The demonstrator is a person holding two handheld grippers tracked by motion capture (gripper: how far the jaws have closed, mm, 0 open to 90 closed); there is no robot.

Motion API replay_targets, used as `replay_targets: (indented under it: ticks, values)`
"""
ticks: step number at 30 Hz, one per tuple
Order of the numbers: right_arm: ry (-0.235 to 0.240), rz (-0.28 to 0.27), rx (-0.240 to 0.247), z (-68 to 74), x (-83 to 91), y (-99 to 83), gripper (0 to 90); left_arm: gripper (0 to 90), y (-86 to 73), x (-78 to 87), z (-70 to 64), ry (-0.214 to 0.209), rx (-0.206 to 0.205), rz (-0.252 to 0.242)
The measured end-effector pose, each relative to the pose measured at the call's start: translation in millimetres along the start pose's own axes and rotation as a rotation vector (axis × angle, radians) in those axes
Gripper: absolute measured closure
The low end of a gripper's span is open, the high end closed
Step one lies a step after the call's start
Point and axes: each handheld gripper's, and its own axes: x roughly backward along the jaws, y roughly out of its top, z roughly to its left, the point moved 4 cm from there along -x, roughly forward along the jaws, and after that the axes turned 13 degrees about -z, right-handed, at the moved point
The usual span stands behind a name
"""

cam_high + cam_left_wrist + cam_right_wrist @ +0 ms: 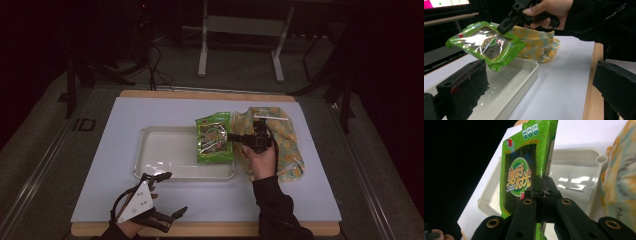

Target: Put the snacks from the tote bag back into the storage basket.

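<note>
Right gripper (233, 136): held in the person's right hand (262, 161) at the right of the white tray; jaws clamped on the right edge of the green snack packet, pressed tight on the foil in the right gripper view.
Green snack packet (214, 137): flat foil pouch with a dark printed panel and a round logo; lifted and tilted above the right end of the tray, not resting on its floor in the left gripper view; pinched at one edge only, the rest hanging free.
White tray (162, 155): shallow rectangular plastic tray, middle of the pale mat, glossy floor catching light; left part bare.
Patterned bag (285, 145): yellow and pale blue crumpled bag, lying on the mat just right of the tray, partly under the right hand and gripper.
Left gripper (170, 200): near the front edge of the table, left of centre, close to the tray's front rim; jaws spread wide apart, holding nothing, with mat and tray visible between them in the left gripper view.
Mat (100, 165): pale blue-white sheet covering most of the wooden table (200, 229).
</note>
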Motion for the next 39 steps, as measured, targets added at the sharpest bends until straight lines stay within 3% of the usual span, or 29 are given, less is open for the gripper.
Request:
replay_targets:
  ticks: [6,14,26,39]
  values:
    - [0.012,-0.003,-0.034,-5.0,-9.8,-14.5,89.4,0.4,0.1,0.1,0.0,0.001,0.001,0.000]
    - [0.023,-0.011,-0.044,-7.6,-14.5,-27.2,89.4,0.4,0.2,0.2,-0.5,-0.001,-0.003,0.002]
    - [-0.002,-0.001,-0.066,-15.9,-21.2,-45.4,89.4,0.4,-0.1,-0.3,-0.9,-0.003,-0.006,0.004]
    - [-0.021,0.049,-0.083,-20.2,-28.9,-65.4,89.3,0.4,-0.3,-0.6,-0.7,-0.003,-0.010,0.005]
